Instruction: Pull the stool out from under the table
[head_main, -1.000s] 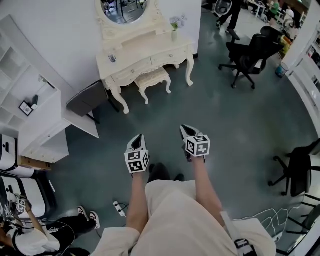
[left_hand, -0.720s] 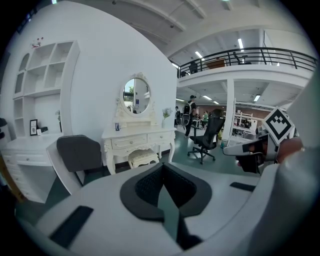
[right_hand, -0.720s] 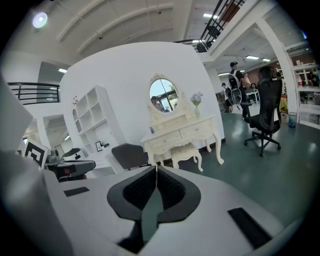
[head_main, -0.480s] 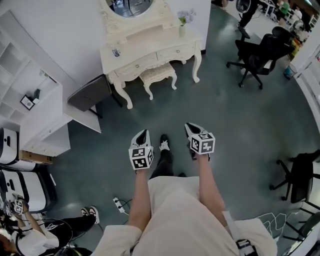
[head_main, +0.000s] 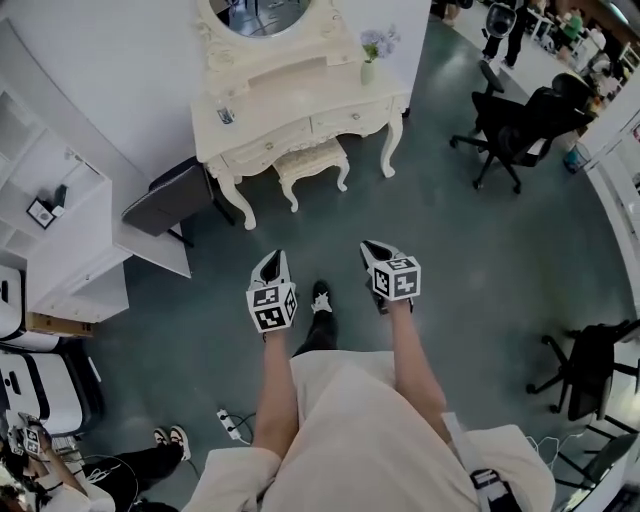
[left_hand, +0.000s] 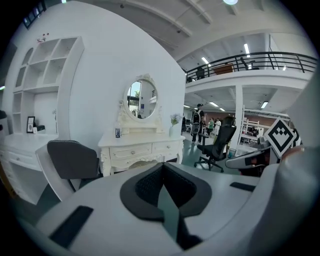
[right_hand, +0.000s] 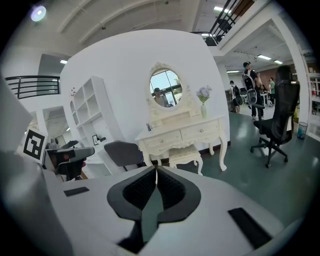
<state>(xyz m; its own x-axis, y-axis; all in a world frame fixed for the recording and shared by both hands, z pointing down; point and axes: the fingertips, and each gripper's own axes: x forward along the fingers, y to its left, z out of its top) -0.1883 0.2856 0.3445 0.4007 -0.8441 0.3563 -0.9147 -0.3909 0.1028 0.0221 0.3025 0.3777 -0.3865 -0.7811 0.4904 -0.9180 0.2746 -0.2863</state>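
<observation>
**Mia:** Is the stool out yet?

**Ben:** No. The stool (head_main: 312, 162) sits tucked under the table (head_main: 290, 105), in the upper middle of the head view. Only its front part pokes out. Nothing touches it.

**Mia:** Where are the grippers?

**Ben:** The left gripper (head_main: 274, 260) and the right gripper (head_main: 371, 250) are in the middle of the frame. They are well apart from the stool, with bare floor (head_main: 450, 250) in between. Both point toward the table.

**Mia:** What are their fingers doing?

**Ben:** On both, the fingers are pressed together with nothing between them.

**Mia:** So what is left to do?

**Ben:** Nearly all of it, I think. The person has to get close, open the fingers, grab the stool and pull it out.

**Mia:** What is the stool like?

**Ben:** It is small and cream. It has a long top that looks soft, a curly carved edge and bent legs.

**Mia:** And the table?

**Ben:** It matches. It is cream with curvy legs, and it looks like painted wood. It has drawers (head_main: 270, 150) with little knobs and an oval mirror (head_main: 255, 15) on top.

**Mia:** And the floor?

**Ben:** It is dark, smooth and a bit shiny. I guess the stool will slide on it easily.
</observation>
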